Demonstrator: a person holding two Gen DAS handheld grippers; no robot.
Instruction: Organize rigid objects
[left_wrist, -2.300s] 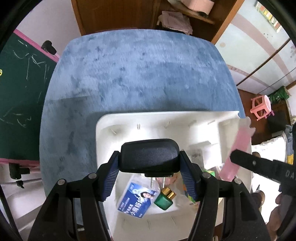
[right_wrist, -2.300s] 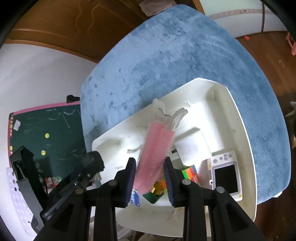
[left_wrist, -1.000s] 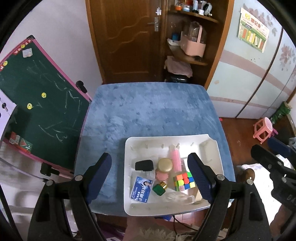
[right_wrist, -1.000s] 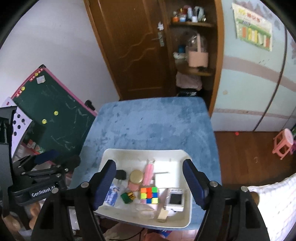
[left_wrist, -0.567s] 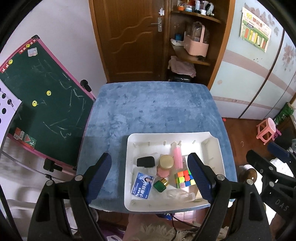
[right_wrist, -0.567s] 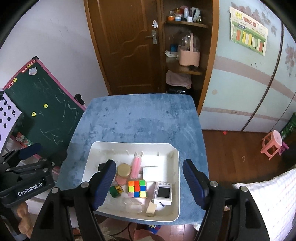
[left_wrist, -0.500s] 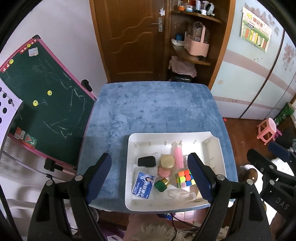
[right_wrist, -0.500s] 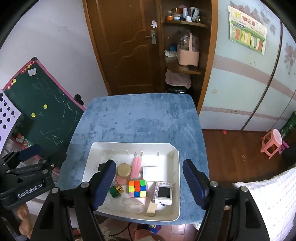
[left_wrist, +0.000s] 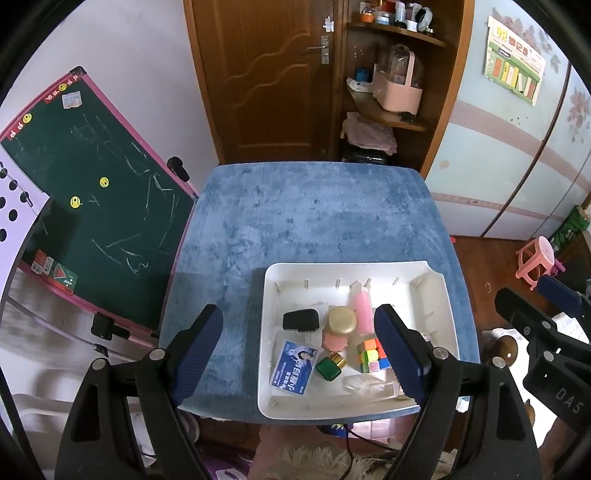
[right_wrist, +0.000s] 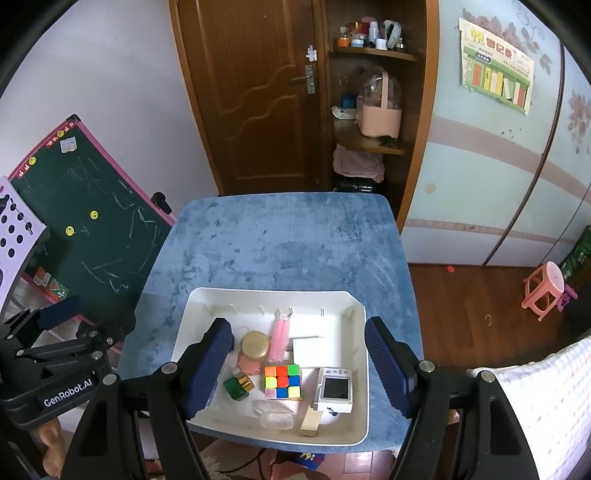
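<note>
A white tray (left_wrist: 347, 264) sits on the near part of the blue table (left_wrist: 314, 206). It holds a black block (left_wrist: 301, 320), a gold-lidded pink jar (left_wrist: 341, 321), a pink tube (left_wrist: 362, 308), a colour cube (right_wrist: 282, 381), a green bottle (right_wrist: 238, 386), a blue card (left_wrist: 294, 368), a white toy camera (right_wrist: 334, 389), a white box (right_wrist: 310, 350) and a wooden block (right_wrist: 310, 419). My left gripper (left_wrist: 298, 315) and right gripper (right_wrist: 298, 328) hang high above the tray, both open with nothing between the fingers.
A green chalkboard (left_wrist: 92, 199) leans left of the table. Behind it are a brown door (right_wrist: 258, 92) and a corner shelf with a pink basket (right_wrist: 380, 110). A pink stool (right_wrist: 545, 291) stands on the wooden floor to the right.
Earlier my left gripper gripped the black block and my right the pink tube, low over the tray. Both things now lie in the tray, and both grippers are open and raised well above it.
</note>
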